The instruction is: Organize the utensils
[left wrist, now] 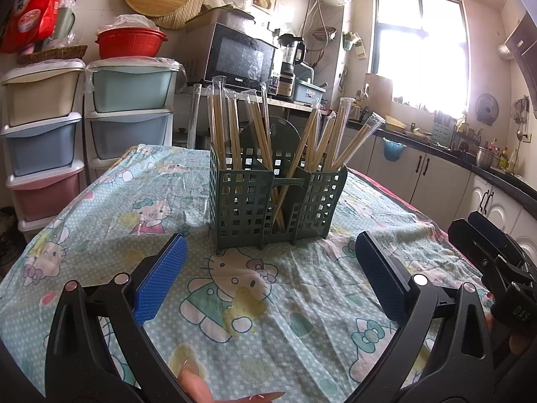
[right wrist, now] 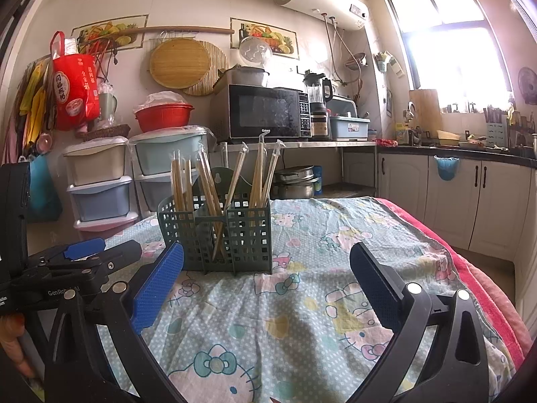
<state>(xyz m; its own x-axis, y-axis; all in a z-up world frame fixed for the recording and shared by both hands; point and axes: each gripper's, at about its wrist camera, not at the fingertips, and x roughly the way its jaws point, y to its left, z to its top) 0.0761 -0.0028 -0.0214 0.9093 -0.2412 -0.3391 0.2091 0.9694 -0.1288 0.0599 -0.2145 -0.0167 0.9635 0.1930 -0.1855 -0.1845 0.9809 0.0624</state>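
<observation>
1. Two hand-held grippers hover low over a cartoon-print cloth [left wrist: 100, 208] covering the bench, both empty; the left gripper [left wrist: 270, 268] has its blue-padded jaws spread wide, nothing between them.
2. Dead ahead of the left jaws, near but apart, stands the green lattice caddy [left wrist: 275, 201], upright on the cloth, its compartments stocked with wrapped chopsticks [left wrist: 258, 131].
3. The chopsticks' long axes run roughly vertical, some leaning right, one crossing diagonally through the middle compartment; any grasp would likely come at the tops.
4. The right gripper [right wrist: 266, 272] is likewise spread open and holds nothing; from it the caddy [right wrist: 214, 231] lies ahead and to the left, just beyond the left pad.
5. No loose utensil shows on the bench; the left gripper appears better lined up with the caddy.
</observation>
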